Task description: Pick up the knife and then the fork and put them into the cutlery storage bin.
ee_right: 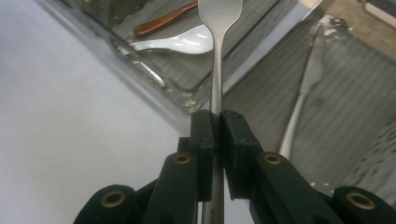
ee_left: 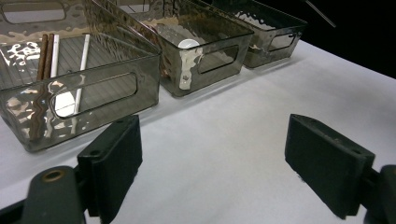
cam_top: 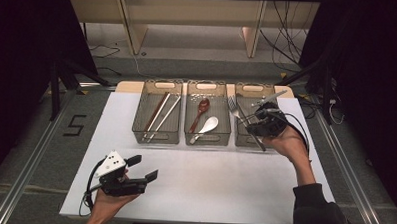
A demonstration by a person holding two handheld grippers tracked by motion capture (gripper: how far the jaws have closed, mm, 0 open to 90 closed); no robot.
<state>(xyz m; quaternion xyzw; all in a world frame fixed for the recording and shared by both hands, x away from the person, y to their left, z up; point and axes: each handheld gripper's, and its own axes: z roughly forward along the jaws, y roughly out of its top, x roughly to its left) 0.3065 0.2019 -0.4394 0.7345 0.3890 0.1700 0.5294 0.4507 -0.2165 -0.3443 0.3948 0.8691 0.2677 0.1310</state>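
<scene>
Nearest the camera, the left tool (cam_top: 143, 169) sits over the near left part of the white counter (cam_top: 209, 177), jaws spread wide with nothing between them. Further back there's a row of three smoky bins. The left bin (cam_top: 156, 135) has chopsticks (cam_top: 159, 113) in it, and the middle bin (cam_top: 207, 138) has a brown spoon (cam_top: 200, 112) and a white spoon (cam_top: 207, 126). Over at the right bin (cam_top: 243, 139), the right tool (ee_right: 217, 121) is pinched tight on a metal fork (ee_right: 217, 56) by its handle, held up above that bin's near left corner. Another piece of silver cutlery (ee_right: 303, 100) is lying inside the right bin.
</scene>
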